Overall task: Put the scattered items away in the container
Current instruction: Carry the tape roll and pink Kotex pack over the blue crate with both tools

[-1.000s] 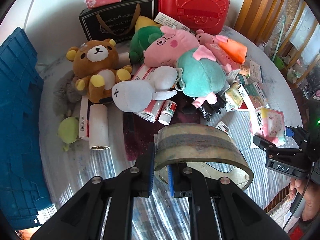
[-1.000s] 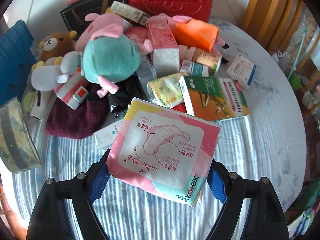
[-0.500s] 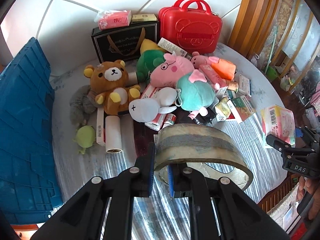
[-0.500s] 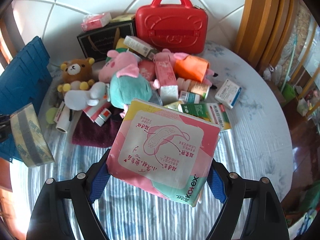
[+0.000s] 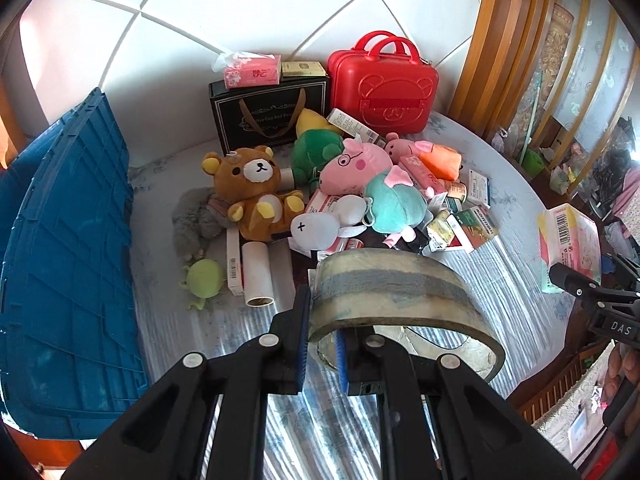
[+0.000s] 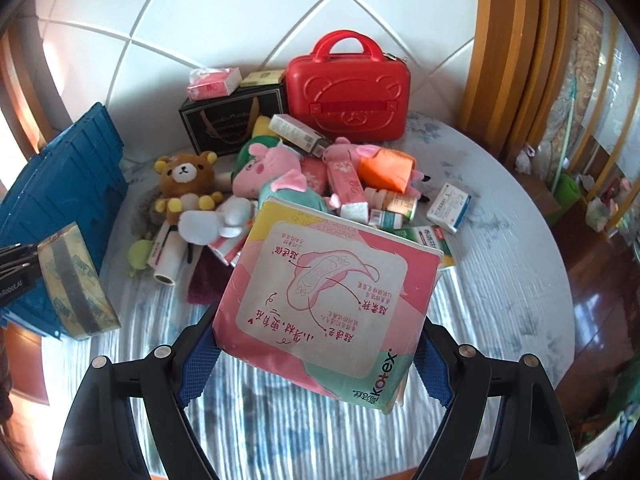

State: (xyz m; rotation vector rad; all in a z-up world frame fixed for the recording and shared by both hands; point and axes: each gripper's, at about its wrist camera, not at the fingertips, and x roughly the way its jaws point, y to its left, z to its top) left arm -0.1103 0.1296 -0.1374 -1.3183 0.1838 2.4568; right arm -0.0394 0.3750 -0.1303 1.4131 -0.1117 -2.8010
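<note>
My left gripper (image 5: 322, 340) is shut on the wall of a wide roll of clear tape (image 5: 396, 284), held above the bed. The roll (image 6: 74, 280) also shows at the left of the right wrist view. My right gripper (image 6: 316, 350) is shut on a pink pack of pads (image 6: 332, 292), its blue pads pressing both sides; the pack (image 5: 570, 246) shows at the right of the left wrist view. The blue crate (image 5: 60, 248) stands at the left. A heap of plush toys and boxes lies on the bed beyond both grippers.
A brown bear (image 5: 256, 188), pink pig (image 5: 354, 164), teal plush (image 5: 394, 204), white plush (image 5: 324, 224) and medicine boxes (image 6: 448, 204) crowd the bed's middle. A red case (image 5: 382, 86) and black gift bag (image 5: 266, 116) stand against the tiled wall. Wooden frame at right.
Both grippers have risen and drawn back from the heap, each still holding its item. The toys look smaller and more of the blue crate and wall shows.
</note>
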